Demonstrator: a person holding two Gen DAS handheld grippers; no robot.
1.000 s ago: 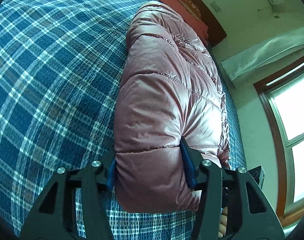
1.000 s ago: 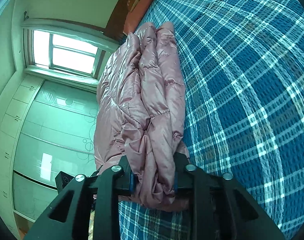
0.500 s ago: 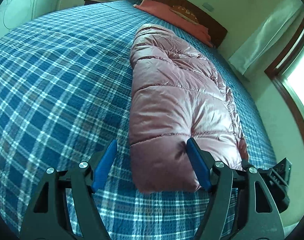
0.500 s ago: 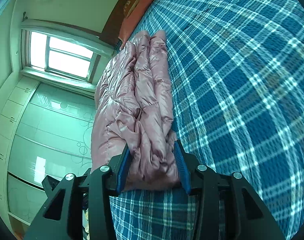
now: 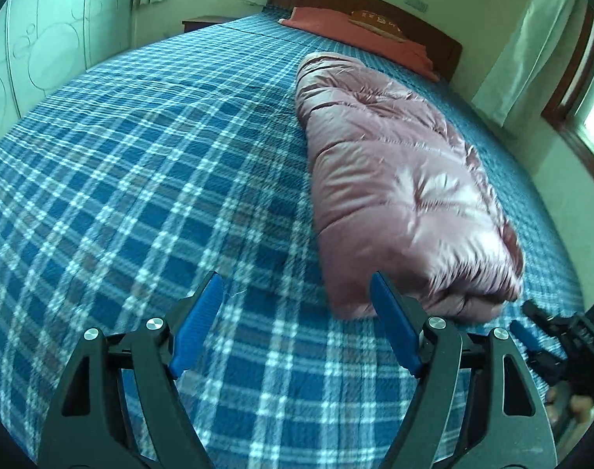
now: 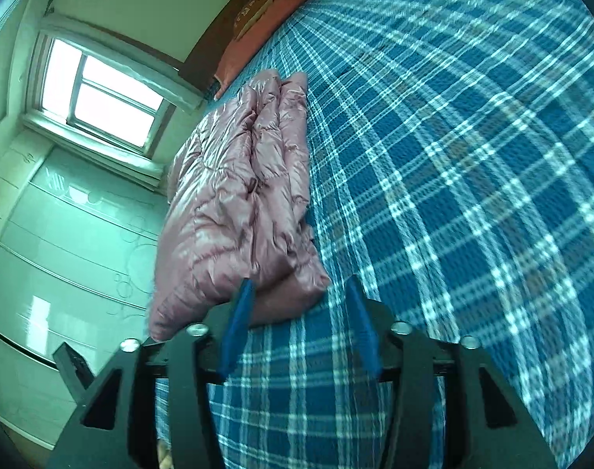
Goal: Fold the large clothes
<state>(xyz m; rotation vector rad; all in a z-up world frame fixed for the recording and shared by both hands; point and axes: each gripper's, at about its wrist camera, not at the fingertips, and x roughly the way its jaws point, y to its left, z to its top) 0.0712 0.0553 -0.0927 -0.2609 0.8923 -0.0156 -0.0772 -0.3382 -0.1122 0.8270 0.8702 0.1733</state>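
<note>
Seeing both tools released, jaws opening on each as I watch.

Left tool (image 5: 295, 312): blue pads spread wide, only bed cover between them. The folded pink puffer jacket (image 5: 394, 179) sits ahead and to the right of it; the right pad is just beside the jacket's near end, and with the motion blur I can't tell whether it touches.

Right tool (image 6: 299, 330): pads apart, plaid cover between them. The jacket's near corner (image 6: 289, 297) sits just beyond the left pad and partly across the gap ahead of the tips. The pads aren't pressing on it.

Jacket position: lying on the bed (image 5: 140, 195), blue-and-white plaid cover, folded into a long narrow bundle running toward the headboard (image 5: 375, 4). It's on the side of the bed nearer the window wall. The smooth quilted face shows in the left wrist view, the bunched, creased edge in the right wrist view. The far end stops short of the orange-red pillow (image 5: 355, 35).

In the left wrist view the right tool (image 5: 531, 334) shows at the lower right edge, past the jacket's near end, with fingers of the person's hand (image 5: 570, 402) below it. Window (image 6: 101, 97) and pale wardrobe panels (image 6: 62, 254) fill the left of the right wrist view.
</note>
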